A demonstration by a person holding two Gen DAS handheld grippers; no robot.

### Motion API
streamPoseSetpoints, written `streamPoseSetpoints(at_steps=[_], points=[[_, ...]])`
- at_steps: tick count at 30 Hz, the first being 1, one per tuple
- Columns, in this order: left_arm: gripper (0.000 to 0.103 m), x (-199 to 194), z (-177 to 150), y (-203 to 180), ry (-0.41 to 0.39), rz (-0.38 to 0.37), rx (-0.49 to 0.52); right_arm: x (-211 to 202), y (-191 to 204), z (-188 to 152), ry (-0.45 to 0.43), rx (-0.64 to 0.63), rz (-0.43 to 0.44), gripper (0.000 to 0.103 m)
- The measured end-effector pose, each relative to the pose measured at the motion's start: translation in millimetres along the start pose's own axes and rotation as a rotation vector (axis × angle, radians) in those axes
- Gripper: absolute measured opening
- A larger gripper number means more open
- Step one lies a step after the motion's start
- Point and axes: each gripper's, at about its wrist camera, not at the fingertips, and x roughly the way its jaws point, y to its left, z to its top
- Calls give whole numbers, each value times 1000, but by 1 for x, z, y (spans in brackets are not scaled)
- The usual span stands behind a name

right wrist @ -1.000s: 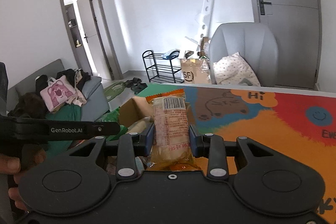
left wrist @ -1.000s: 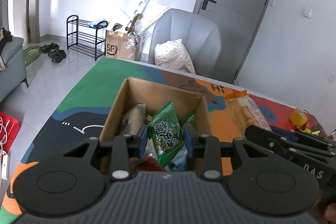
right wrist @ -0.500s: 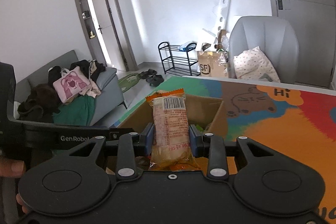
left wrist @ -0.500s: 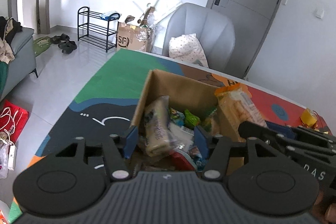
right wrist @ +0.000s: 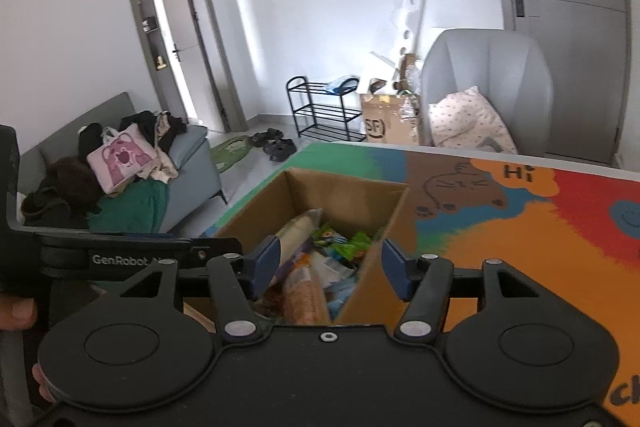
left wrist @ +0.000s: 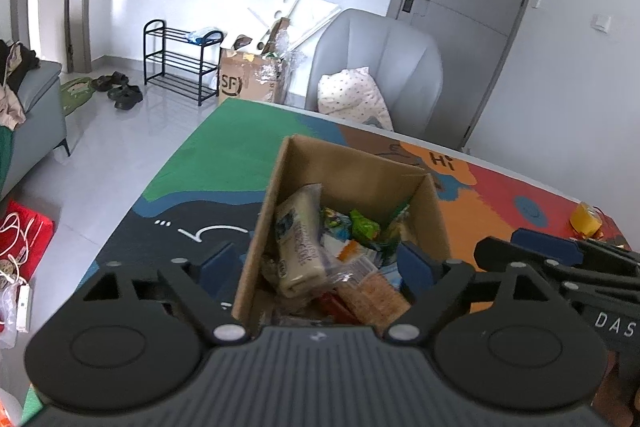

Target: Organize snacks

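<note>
An open cardboard box (left wrist: 352, 167) stands on the colourful mat and is full of snack packets. In the left wrist view I see a pale packet (left wrist: 298, 247), a green packet (left wrist: 364, 227) and an orange cracker packet (left wrist: 376, 295) inside it. My left gripper (left wrist: 316, 265) hovers over the box's near end; its jaws are opening wide, with no packet pressed between the pads. My right gripper (right wrist: 330, 263) hangs over the same box (right wrist: 344, 187), jaws opening, and the orange cracker packet (right wrist: 306, 299) lies loose below them. The right gripper (left wrist: 560, 259) also shows beside the left one.
The mat (left wrist: 208, 163) covers a table whose edge drops to the floor on the left. A yellow item (left wrist: 586, 223) lies at the mat's far right. A grey chair with a cushion (left wrist: 380, 75) stands behind the table, a sofa (right wrist: 132, 187) to the left. A hand (right wrist: 16, 311) holds the left gripper.
The left jaws let go of the green packet and spread wide. The right jaws let go of the orange cracker packet, which now lies in the box.
</note>
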Motion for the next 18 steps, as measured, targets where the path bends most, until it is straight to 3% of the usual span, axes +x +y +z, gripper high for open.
streamPoseSetpoints(at_steps=[6,11,18], points=[[89,-2,-5,-13,-2,-30,16,-16,-11,-4,-12,10,-47,65],[89,-4,-10,-29,3,-51,53,-32,-21,-10,-31,29,-80,78],[92,-11,-17,-53,19,-102,103,-56,-36,-18,-62,73,-124,89]])
